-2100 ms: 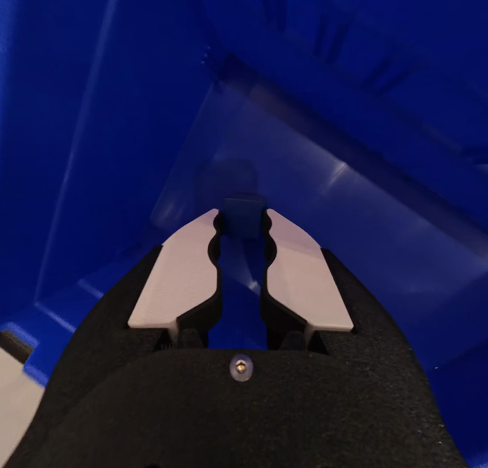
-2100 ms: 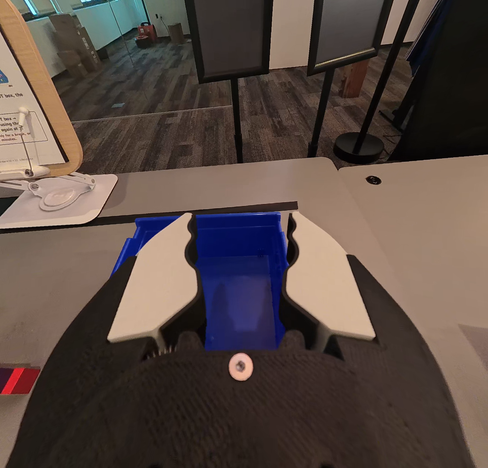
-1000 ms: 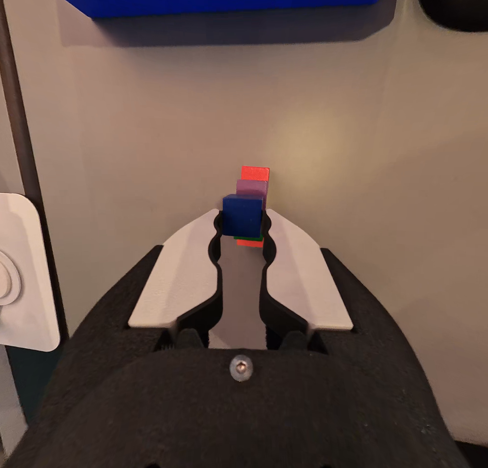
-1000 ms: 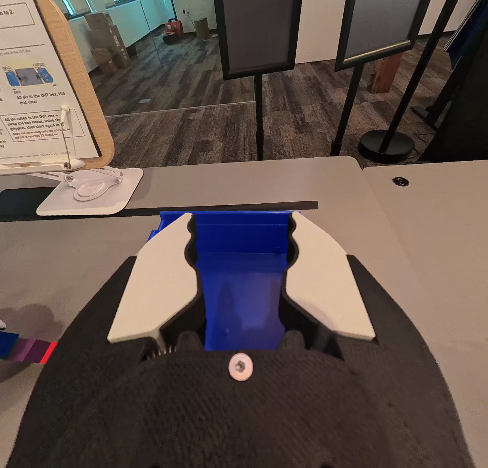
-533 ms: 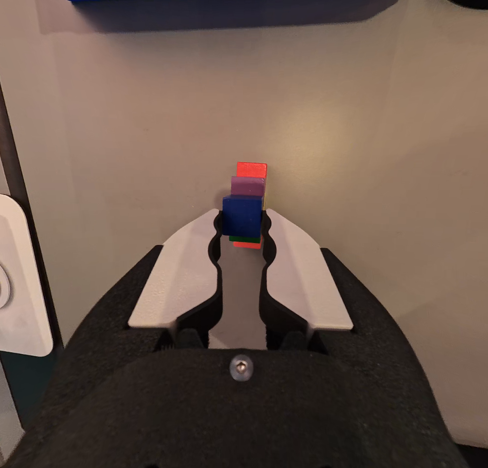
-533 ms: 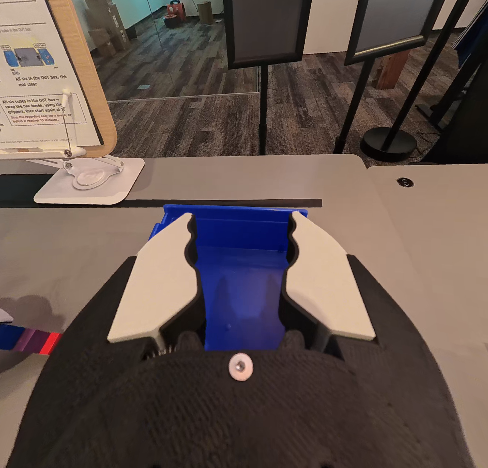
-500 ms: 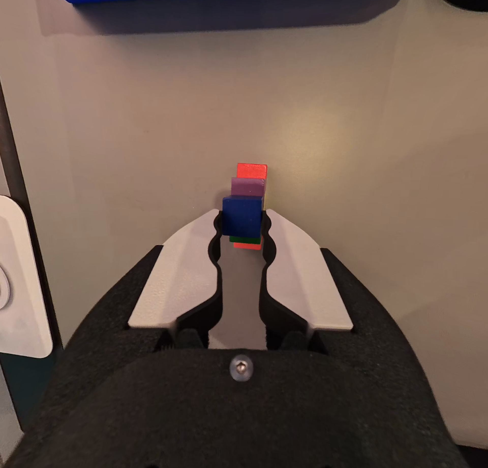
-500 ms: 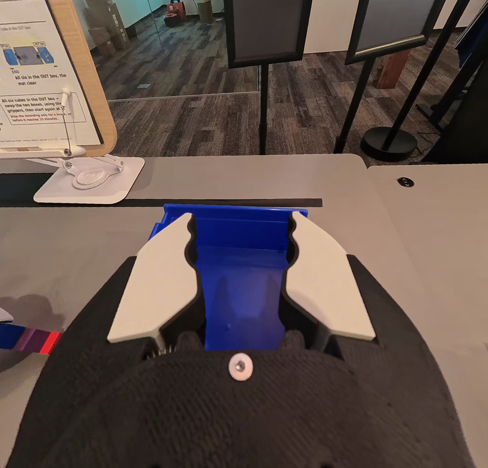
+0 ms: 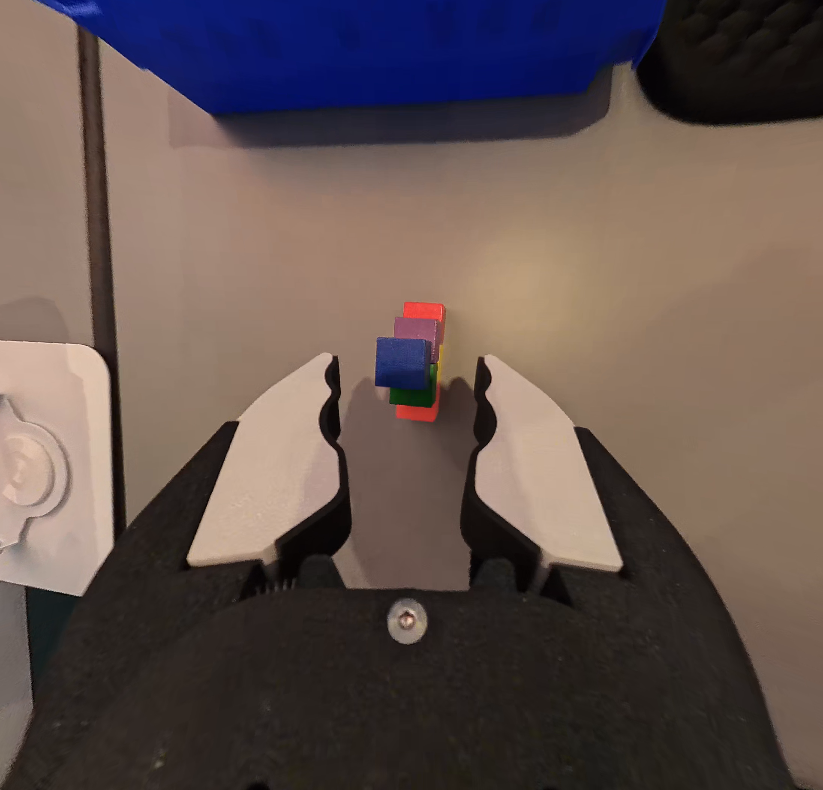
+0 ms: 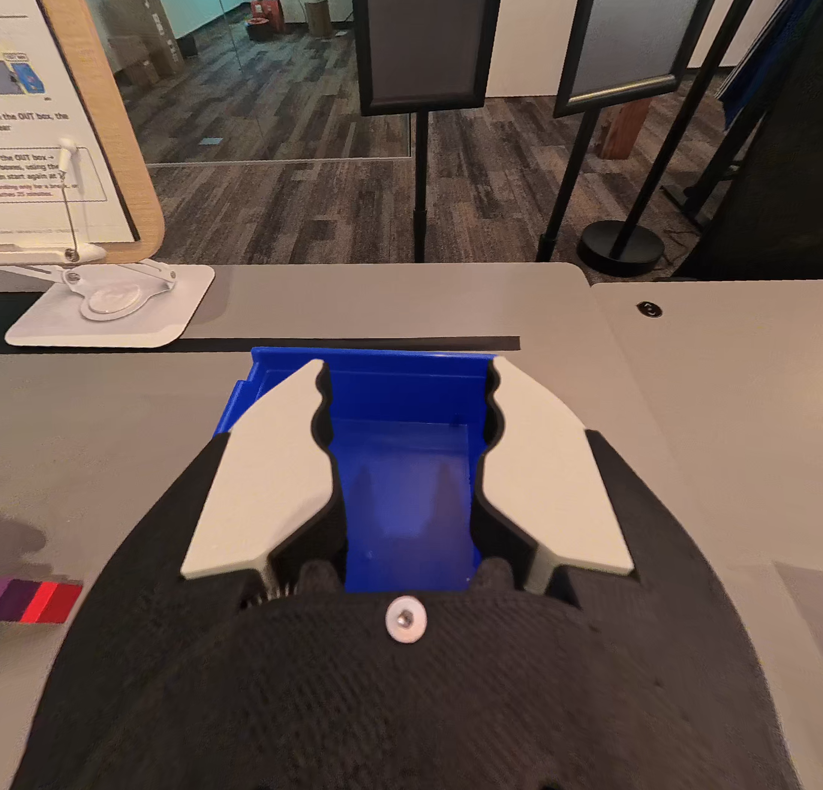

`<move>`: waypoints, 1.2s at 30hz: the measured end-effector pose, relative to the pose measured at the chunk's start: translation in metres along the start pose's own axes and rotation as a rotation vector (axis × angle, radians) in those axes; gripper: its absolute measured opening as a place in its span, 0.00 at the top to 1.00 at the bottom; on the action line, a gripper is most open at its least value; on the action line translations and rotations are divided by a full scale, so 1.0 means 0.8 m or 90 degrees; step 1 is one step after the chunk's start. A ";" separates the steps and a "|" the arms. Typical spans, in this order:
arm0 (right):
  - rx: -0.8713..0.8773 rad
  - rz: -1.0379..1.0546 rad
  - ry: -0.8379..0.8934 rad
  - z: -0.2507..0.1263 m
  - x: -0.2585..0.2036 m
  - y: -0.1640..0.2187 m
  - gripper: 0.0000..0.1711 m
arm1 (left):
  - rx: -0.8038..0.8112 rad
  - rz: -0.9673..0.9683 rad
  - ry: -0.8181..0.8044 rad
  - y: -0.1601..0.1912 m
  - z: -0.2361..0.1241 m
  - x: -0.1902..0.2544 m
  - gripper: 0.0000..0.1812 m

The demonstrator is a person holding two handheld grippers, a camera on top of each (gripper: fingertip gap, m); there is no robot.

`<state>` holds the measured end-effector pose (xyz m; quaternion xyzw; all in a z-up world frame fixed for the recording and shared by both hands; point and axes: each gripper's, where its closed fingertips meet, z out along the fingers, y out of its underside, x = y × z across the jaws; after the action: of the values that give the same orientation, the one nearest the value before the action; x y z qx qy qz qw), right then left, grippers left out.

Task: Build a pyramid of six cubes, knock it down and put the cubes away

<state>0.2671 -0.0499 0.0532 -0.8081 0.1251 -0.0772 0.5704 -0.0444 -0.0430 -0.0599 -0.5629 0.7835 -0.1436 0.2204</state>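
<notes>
Left wrist view: left gripper (image 9: 407, 370) points straight down at the grey table (image 9: 623, 323), jaws spread wide, gripping nothing. Stack of cubes sits between the fingertips, touching neither. Blue cube (image 9: 402, 363) on top; purple cube (image 9: 418, 333) and green cube (image 9: 412, 396) one level down; red cube (image 9: 424, 310) and orange-red cube (image 9: 416, 412) at the bottom, a sliver of yellow cube (image 9: 440, 368) between them. Blue bin (image 9: 356, 34) along the top edge, well apart from the stack. White stand base (image 9: 49, 461) at left.

Right wrist view: right gripper (image 10: 405, 388) jaws apart, empty, held over a blue bin (image 10: 401, 479) with no cube visible inside. Purple and red cubes show at the left edge (image 10: 40, 601). Sign stands (image 10: 421, 100) on the floor beyond the table.
</notes>
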 end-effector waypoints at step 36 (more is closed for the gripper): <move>0.227 -0.243 -0.085 -0.038 -0.144 -0.068 0.50 | 0.599 -0.143 -0.418 0.002 -0.254 -0.044 0.66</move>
<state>0.1549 -0.0265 0.1167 -0.7072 -0.0830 -0.1504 0.6858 -0.1395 -0.0135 0.1211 -0.4995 0.4617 -0.3166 0.6611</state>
